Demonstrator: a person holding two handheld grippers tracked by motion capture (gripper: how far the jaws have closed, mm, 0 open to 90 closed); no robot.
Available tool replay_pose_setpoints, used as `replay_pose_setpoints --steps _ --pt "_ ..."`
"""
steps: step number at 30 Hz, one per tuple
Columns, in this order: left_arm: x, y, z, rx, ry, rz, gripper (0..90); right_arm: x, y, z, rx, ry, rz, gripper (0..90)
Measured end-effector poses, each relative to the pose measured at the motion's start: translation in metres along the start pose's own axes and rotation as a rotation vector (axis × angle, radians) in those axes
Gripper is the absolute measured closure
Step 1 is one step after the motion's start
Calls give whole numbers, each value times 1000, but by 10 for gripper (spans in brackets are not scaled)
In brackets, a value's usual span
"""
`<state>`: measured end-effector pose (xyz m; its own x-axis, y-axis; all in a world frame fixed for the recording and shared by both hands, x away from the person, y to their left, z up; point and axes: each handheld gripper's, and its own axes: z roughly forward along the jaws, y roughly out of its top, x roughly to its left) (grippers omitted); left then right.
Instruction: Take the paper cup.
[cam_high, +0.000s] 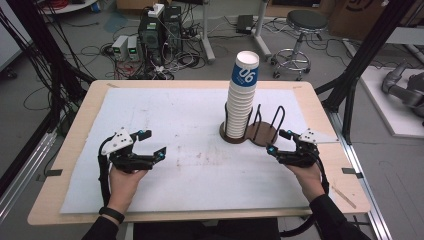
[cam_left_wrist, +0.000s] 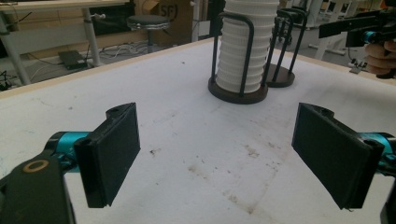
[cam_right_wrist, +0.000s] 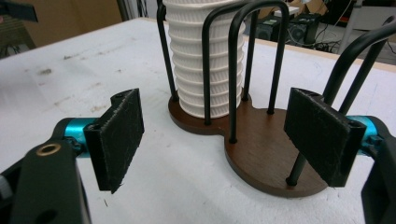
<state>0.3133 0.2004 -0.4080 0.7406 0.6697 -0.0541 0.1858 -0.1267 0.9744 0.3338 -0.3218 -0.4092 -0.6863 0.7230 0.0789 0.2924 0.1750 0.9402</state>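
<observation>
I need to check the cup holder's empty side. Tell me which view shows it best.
The right gripper view: the holder's empty side lies close, its brown base and black hoops sharp. The high view shows it small beside the cup stack; the left gripper view shows it distant, partly hidden.

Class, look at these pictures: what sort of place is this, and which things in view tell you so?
Most likely a robotics or engineering lab: computer towers with tangled cables on the floor, a work stool, and a table where a person holds two grippers beside a cup stack.

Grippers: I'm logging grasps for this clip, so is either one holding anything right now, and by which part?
Nothing is held. The left gripper and right gripper both hover open over the table, apart from the cup stack in its holder.
</observation>
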Motion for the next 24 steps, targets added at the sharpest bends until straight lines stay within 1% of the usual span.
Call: replay_pose_setpoints --steps 1,3,5,6,7,8,9,10,11,12,13,15,16,17,19,21,23,24 --pt "0 0 1 3 -1 3 151 0 0 0 0 0 0 204" --pt "-1 0 2 6 -2 0 151 0 -1 1 -2 15 -12 203" --pt "-1 0 2 11 -8 1 151 2 0 -1 -7 11 -19 204" --pt "-2 0 3 8 -15 2 151 3 0 -1 -12 17 -24 203" --pt "-2 0 3 6 -17 6 151 4 1 -2 -20 12 -27 203" --pt "-2 1 4 5 -21 12 151 6 1 -3 -39 9 -36 204" --pt "-2 1 4 5 -21 12 151 7 2 -4 -69 25 -47 203" --pt "-3 1 5 9 -22 16 151 8 3 -5 -94 30 -52 203" --pt "-3 1 5 9 -22 16 151 8 3 -5 -108 36 -46 203" --pt "-4 1 6 17 -31 18 151 8 3 -5 -119 54 -39 203" --pt "-4 1 6 17 -31 18 151 9 3 -4 -120 65 -42 203" --pt "-5 1 6 16 -31 21 151 10 3 -3 -115 63 -46 203" --pt "-6 1 6 17 -33 22 152 12 6 -1 -96 84 -34 188" --pt "-7 1 6 22 -31 21 151 13 8 0 -82 92 -28 188" --pt "-7 1 6 22 -39 18 151 14 13 2 -89 91 -39 188" --pt "-7 1 6 22 -37 19 151 14 19 4 -92 98 -31 186" --pt "-7 0 6 24 -41 20 151 14 25 6 -91 92 -22 151" --pt "-6 0 6 26 -45 19 151 13 28 8 -87 90 -12 151"
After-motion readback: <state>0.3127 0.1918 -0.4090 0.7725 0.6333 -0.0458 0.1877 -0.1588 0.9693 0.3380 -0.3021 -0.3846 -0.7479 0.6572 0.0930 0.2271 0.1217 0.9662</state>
